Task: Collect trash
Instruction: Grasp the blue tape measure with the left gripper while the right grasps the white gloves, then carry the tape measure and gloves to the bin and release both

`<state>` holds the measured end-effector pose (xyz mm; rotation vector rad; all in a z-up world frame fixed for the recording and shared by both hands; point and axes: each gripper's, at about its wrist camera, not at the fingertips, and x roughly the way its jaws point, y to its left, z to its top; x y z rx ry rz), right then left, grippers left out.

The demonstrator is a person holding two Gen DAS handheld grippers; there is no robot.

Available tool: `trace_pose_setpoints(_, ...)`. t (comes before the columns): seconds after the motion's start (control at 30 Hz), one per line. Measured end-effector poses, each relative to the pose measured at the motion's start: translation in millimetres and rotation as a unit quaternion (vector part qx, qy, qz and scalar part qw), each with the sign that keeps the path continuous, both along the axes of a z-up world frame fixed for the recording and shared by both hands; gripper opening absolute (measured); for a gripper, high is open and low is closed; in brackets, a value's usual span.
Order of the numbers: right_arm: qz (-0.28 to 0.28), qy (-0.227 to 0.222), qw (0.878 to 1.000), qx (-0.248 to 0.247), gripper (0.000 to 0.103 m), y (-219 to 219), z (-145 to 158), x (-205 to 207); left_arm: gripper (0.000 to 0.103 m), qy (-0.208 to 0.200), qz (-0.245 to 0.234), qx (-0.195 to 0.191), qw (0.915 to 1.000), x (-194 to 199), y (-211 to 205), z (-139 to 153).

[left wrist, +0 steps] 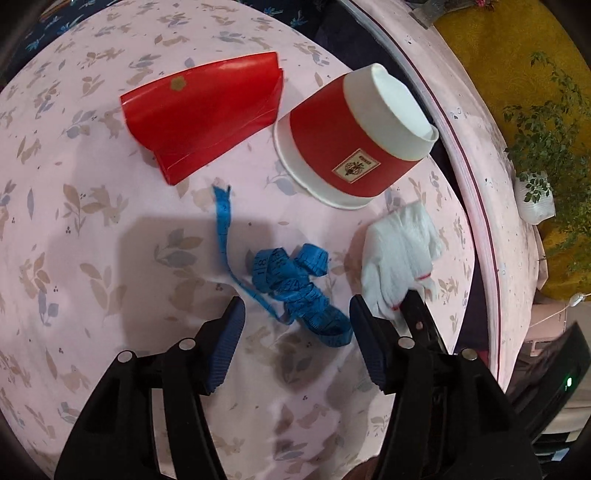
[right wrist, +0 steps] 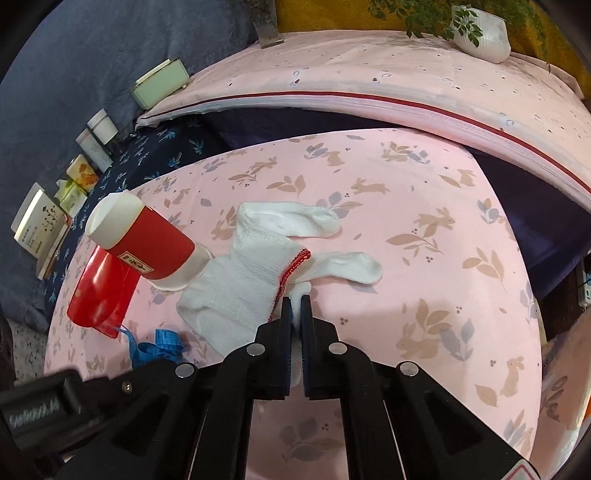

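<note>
A tangled blue measuring tape lies on the pink rabbit-print sheet. My left gripper hovers open just above it, a finger on either side of the tangle. A white knit glove with red trim lies to the right of the tape. My right gripper is shut on a fold of the glove near its cuff. A red and white paper cup lies on its side beyond the tape. Beside the cup rests a red folded case. The tape also shows low in the right wrist view.
A pink pillow with a red stripe borders the far side, with a white plant pot on it. Boxes, bottles and a pale green box line the dark blue bedding at left.
</note>
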<state>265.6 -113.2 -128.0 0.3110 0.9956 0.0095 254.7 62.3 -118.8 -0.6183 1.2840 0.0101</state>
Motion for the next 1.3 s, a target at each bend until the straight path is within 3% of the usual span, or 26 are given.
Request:
trace_pose_setpoints(0.17, -0.008, 0.002, 1.000, 0.012, 0.004, -10.9, -0.9, -10.7, 0.041, 0.000, 0.008, 0.002, 1.0000, 5.1, -11.7, -0.8)
trace_pose_setpoints(0.23, -0.010, 0.003, 1.000, 0.018, 0.004, -12.5, -1.0, -14.3, 0.027, 0.004, 0.005, -0.006, 1.0000, 6.2, -15.6, -4.2)
trace_pose_setpoints(0.33, -0.010, 0.002, 1.000, 0.022, 0.004, -12.9, -0.8, -21.5, 0.023, 0.000, 0.000, 0.001, 1.0000, 5.7, -20.6, -4.1)
trace_pose_setpoints(0.83, -0.032, -0.025, 0.999, 0.024, 0.004, -31.4, 25.7, -66.6, 0.020, -0.040, -0.070, 0.043, 0.9958, -26.7, -50.5, 24.3)
trace_pose_setpoints(1.3, -0.091, -0.075, 0.993, 0.025, 0.004, -85.1, 70.1, -134.0, 0.020, -0.096, -0.161, 0.062, 0.9803, -76.3, -114.2, 66.7)
